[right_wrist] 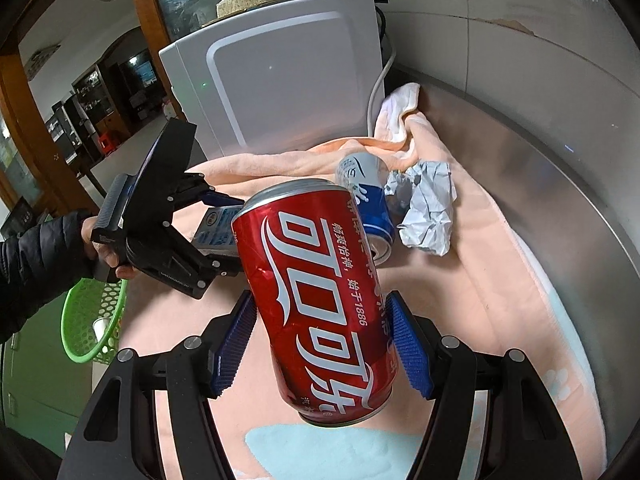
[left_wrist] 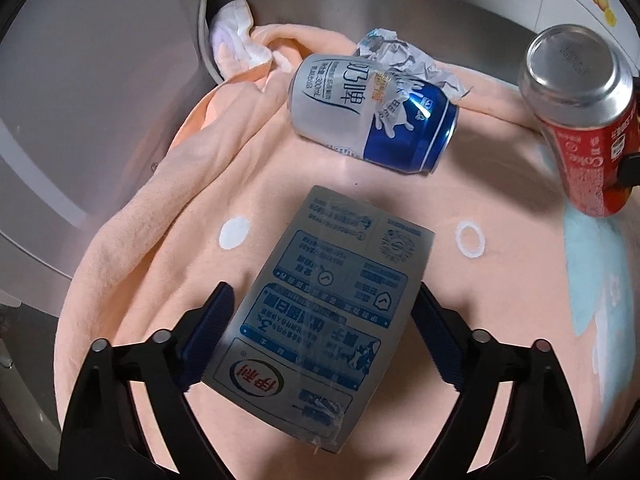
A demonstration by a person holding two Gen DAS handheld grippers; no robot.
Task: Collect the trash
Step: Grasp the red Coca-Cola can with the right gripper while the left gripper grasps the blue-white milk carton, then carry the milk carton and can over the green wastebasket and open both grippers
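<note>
A flattened grey-blue milk carton (left_wrist: 320, 304) lies on the peach towel (left_wrist: 160, 240). My left gripper (left_wrist: 324, 288) straddles it: the left pad lies along its edge, while towel shows between the carton and most of the right pad. From the right wrist view, the left gripper (right_wrist: 228, 236) has the carton (right_wrist: 216, 228) between its fingers. My right gripper (right_wrist: 320, 296) is shut on a red cola can (right_wrist: 320, 300), held tilted above the towel; the can (left_wrist: 580, 120) shows bottom-up at the right. A blue-and-white can (left_wrist: 368, 108) lies on its side beside crumpled paper (left_wrist: 404, 56).
A white appliance (right_wrist: 280, 80) stands at the towel's far left, with a cable behind it. The steel counter (right_wrist: 560, 160) curves round the right. A green perforated basket (right_wrist: 92, 320) holding a white cup sits low at the left. A person's dark sleeve (right_wrist: 40, 260) holds the left gripper.
</note>
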